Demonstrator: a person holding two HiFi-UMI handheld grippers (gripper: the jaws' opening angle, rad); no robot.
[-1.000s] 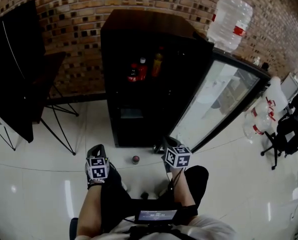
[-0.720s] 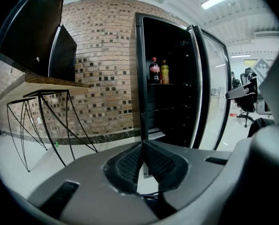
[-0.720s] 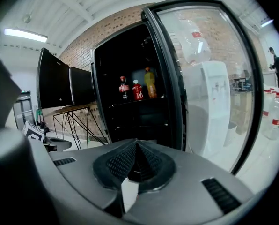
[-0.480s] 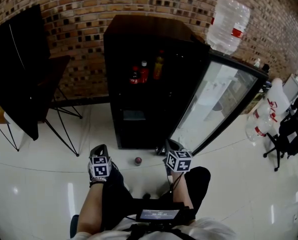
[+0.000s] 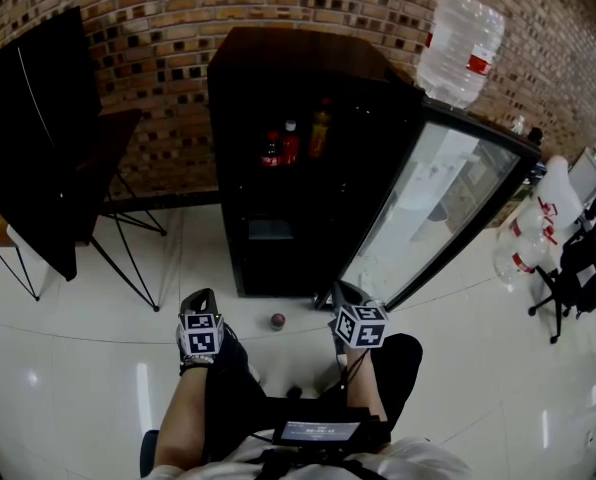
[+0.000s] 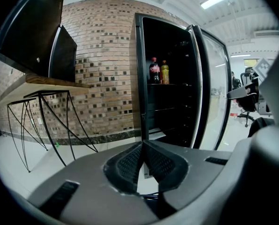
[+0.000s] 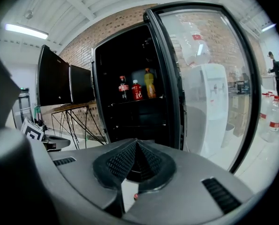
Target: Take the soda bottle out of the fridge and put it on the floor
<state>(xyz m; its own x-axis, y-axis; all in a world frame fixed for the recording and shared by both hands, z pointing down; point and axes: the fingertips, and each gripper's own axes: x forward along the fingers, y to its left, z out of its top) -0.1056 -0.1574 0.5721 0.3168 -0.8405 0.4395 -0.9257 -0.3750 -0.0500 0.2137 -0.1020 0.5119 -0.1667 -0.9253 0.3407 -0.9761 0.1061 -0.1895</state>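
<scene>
In fridge (image 5: 298,58), soda bottle (image 5: 269,150) well ahead of closed R gripper (image 5: 340,290).

Straight ahead, the open fridge (image 5: 246,168) gives you free room. Its glass door (image 5: 433,208) juts toward you on the right, wire worktop legs (image 5: 118,258) stand left, and a small red object (image 5: 277,320) lies on the floor (image 5: 78,348) between.

Bottles (image 5: 290,142) inside fridge (image 5: 298,56), door (image 5: 433,208) to right, table (image 5: 116,133) to left
</scene>
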